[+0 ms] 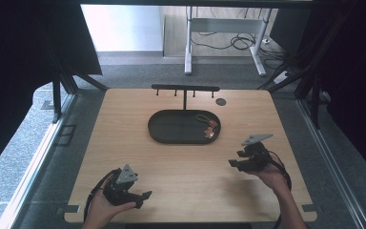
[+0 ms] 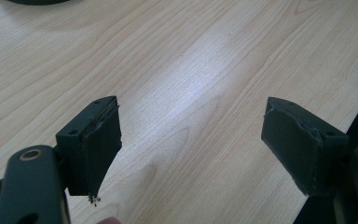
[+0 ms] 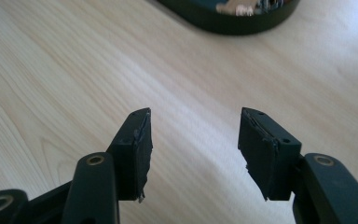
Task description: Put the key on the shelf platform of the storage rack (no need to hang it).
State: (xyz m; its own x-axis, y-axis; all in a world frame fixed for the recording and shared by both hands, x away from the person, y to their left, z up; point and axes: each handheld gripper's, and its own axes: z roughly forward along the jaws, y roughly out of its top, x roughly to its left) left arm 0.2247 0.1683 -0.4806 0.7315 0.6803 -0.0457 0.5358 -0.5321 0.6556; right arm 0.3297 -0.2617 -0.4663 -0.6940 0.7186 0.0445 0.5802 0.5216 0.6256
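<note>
Pale wood grain of the desk point(image 1: 181, 167) shows between both my claws. My right gripper point(image 3: 193, 140) hangs over the desk near its right edge with its jaws apart and nothing between them, pointing toward the black oval tray point(image 1: 167, 131) at the middle of the desk. A small key ring with a tag point(image 1: 209, 126) lies in the tray's right end. My left gripper point(image 2: 191, 140) sits near the front left corner, jaws spread wide and empty. A black peg rack point(image 1: 185, 88) stands along the far edge behind the tray.
</note>
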